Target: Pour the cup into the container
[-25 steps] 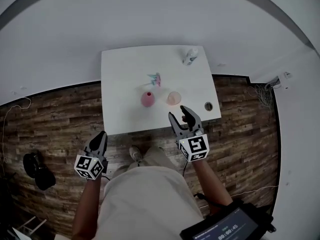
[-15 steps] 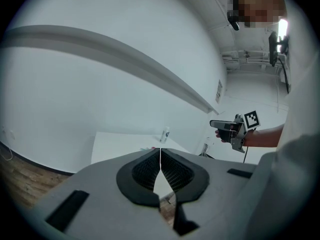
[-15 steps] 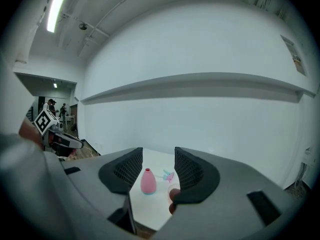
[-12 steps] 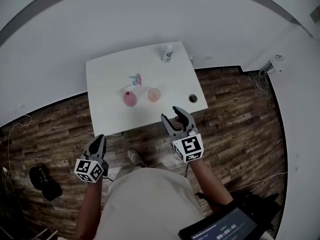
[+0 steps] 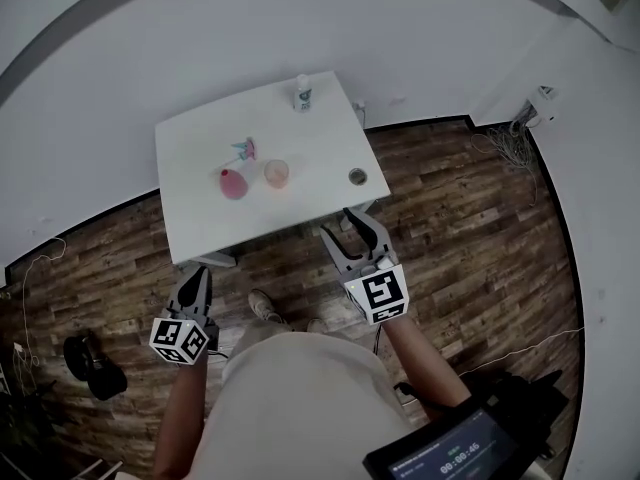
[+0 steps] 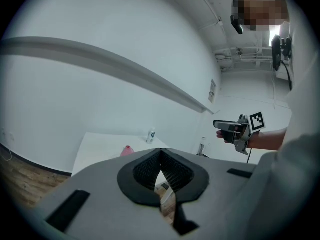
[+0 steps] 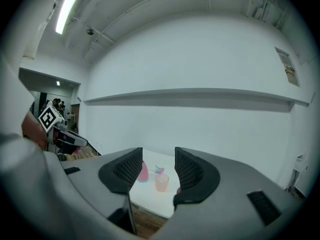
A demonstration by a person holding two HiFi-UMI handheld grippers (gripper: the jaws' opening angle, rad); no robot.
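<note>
cup point(image 5: 277, 173) upright mid-bench point(image 5: 200, 138) beside pink container point(image 5: 232, 184), contents unreadable. left gripper point(image 5: 199, 274) pressed together, right gripper point(image 5: 338, 223) spread, both empty off the near edge: fits before or after pouring.

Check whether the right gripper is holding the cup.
No: the right gripper has empty, parted jaws and is short of the table, where the cup stands.
</note>
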